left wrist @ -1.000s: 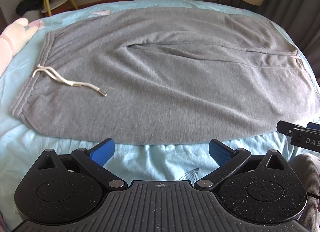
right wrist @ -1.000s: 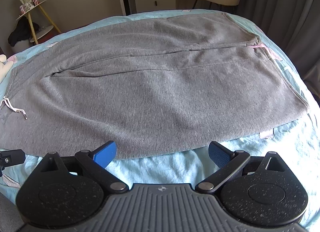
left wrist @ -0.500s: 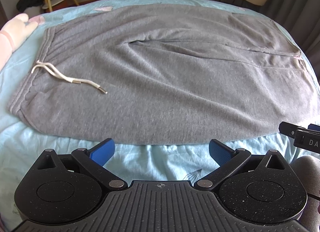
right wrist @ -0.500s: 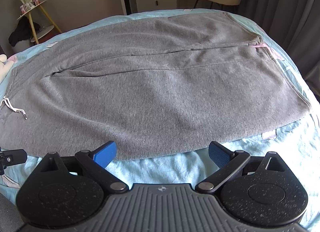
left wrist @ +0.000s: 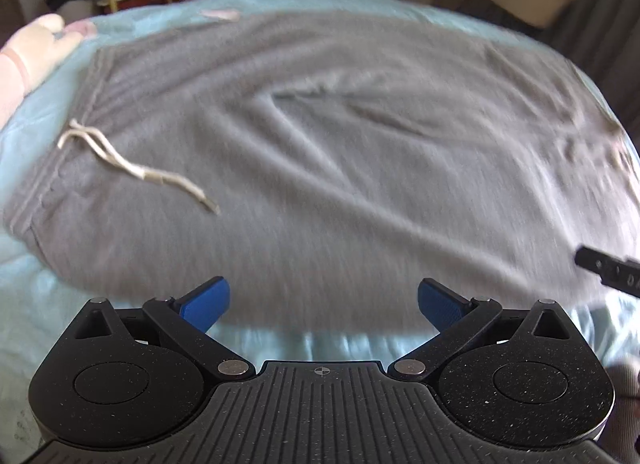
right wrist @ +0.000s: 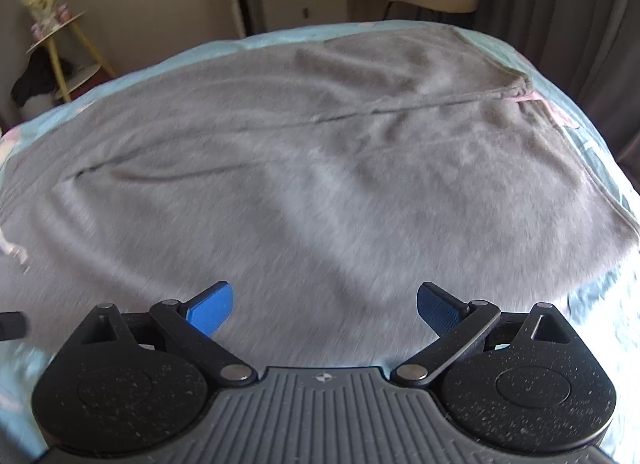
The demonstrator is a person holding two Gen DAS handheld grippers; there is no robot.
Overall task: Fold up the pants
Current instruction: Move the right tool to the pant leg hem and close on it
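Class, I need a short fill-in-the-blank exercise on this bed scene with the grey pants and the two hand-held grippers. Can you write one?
1. The grey fleece pants lie spread flat on a light ____ bedsheet.
2. A white ____ trails from their waistband.
3. The jaws of the left hand-held gripper stand ____.
4. The right hand-held gripper grips ____.

Missing words: blue; drawstring; open; nothing

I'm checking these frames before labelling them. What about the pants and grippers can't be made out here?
- Gray pants: motion blur hides the fabric detail in both wrist views.
- Waistband: missing from the right wrist view, cut off at its left edge.
- Right gripper: the left wrist view's right edge crops it.
- Left gripper: whether its fingers touch the cloth is unclear.
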